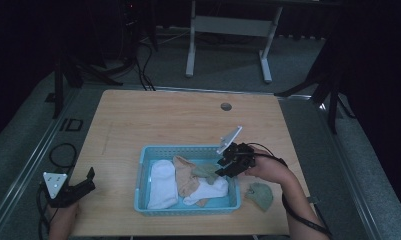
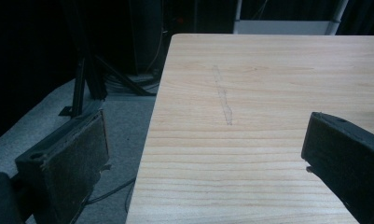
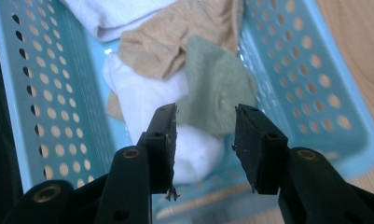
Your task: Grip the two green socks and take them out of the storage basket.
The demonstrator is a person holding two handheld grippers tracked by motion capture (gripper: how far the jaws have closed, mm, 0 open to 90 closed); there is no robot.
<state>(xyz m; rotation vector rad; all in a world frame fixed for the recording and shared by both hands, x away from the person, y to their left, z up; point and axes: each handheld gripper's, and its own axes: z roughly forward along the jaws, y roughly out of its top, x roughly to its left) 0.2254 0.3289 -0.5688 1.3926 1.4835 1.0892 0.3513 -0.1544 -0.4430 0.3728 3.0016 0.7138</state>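
Note:
A light blue perforated basket (image 1: 143, 165) (image 3: 49, 93) sits on the wooden table (image 1: 178, 120) near its front edge. Inside lie white socks (image 1: 161, 184) (image 3: 147, 93), a tan sock (image 1: 184, 175) (image 3: 175, 37) and a green sock (image 1: 204, 171) (image 3: 217, 88). Another green sock (image 1: 260, 195) rests on the table just right of the basket. My right gripper (image 1: 222, 166) (image 3: 205, 135) hovers open over the basket's right end, above the green sock, with nothing between its jaws. My left gripper (image 1: 88, 181) (image 2: 203, 154) stands open at the table's front left edge, holding nothing.
A round cable hole (image 1: 226, 106) marks the table's far side. Bare wood (image 2: 268, 84) stretches ahead of the left gripper. Beyond the table stand a white desk frame (image 1: 228, 35), black stands (image 1: 68, 75) and cables on the grey floor (image 1: 18, 150).

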